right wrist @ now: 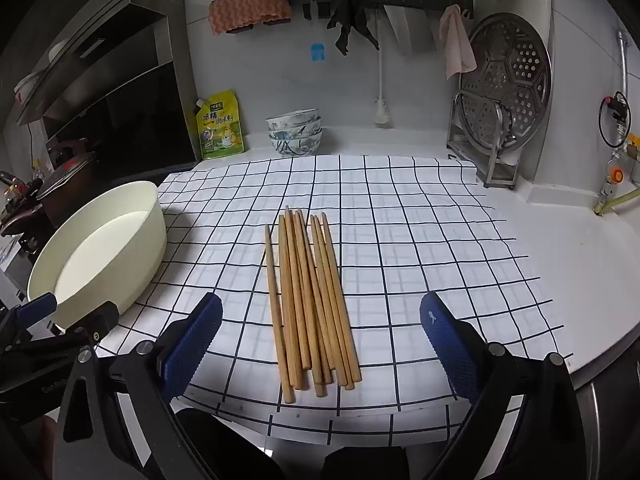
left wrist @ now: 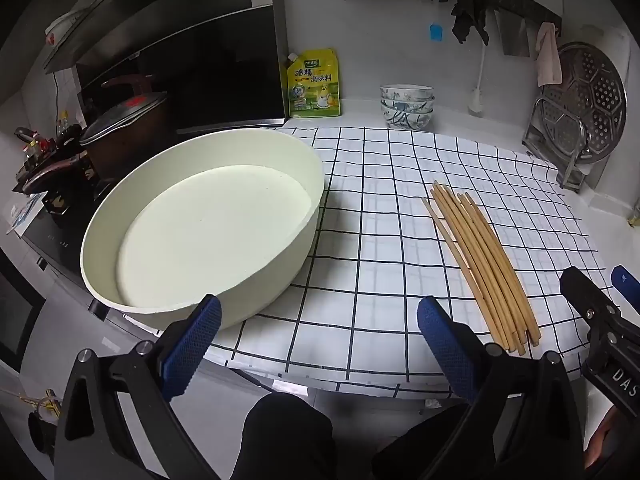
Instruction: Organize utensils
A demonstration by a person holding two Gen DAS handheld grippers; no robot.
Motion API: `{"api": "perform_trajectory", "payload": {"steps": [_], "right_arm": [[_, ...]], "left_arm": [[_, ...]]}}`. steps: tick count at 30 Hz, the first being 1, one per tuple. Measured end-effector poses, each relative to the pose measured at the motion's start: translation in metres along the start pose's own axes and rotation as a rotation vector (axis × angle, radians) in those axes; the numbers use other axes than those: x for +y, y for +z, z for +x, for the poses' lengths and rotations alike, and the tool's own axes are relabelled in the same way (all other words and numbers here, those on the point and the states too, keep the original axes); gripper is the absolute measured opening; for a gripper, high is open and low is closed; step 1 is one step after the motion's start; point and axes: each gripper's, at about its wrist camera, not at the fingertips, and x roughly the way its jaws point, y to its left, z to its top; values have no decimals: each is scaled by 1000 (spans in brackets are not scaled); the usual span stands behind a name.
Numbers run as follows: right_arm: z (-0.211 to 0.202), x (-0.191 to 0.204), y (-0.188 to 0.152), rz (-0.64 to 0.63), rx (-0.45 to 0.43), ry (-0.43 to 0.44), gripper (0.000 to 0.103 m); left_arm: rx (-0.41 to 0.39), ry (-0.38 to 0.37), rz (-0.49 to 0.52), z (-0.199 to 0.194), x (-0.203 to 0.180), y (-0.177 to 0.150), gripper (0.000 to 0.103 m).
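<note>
Left claw (left wrist: pixel 318 344): we are seeing it spread wide and gripping nothing — its blue, dimpled pads (left wrist: pixel 192 348) are hovering over the near edge of the tabletop, one pad right at the rim of the basin.
Right claw (right wrist: pixel 320 346): we are seeing it spread just as wide, also empty, its textured blue pads (right wrist: pixel 450 354) flanking the near ends of the chopsticks without touching them.
Chopsticks (right wrist: pixel 308 300): a loose bundle of slim, round wooden sticks is lying flat on the cloth, tapering toward the wall, right of the basin and well apart from it.
Basin (left wrist: pixel 208 216): a wide, round, cream-coloured bowl with a smooth matte wall is sitting at the left edge of the cloth — nothing inside.
Cloth (right wrist: pixel 400 220): white fabric with a thin dark grid is covering the tabletop (right wrist: pixel 580 260).
Bowls (right wrist: pixel 295 132): we are noticing a stack of blue-patterned ceramic bowls by the wall.
</note>
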Motion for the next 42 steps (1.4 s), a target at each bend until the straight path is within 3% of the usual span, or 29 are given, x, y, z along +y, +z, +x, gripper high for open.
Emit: {"api": "perform_trajectory", "payload": {"steps": [14,42], "right_arm": [[-9,1,1,-10,-39,-2,95],[-7,4,0,-12,-31,6,95]], "left_arm": [[5,-18,-2,0,2,-1,97],[1,-17,-13,-2,3,-1,97]]}}
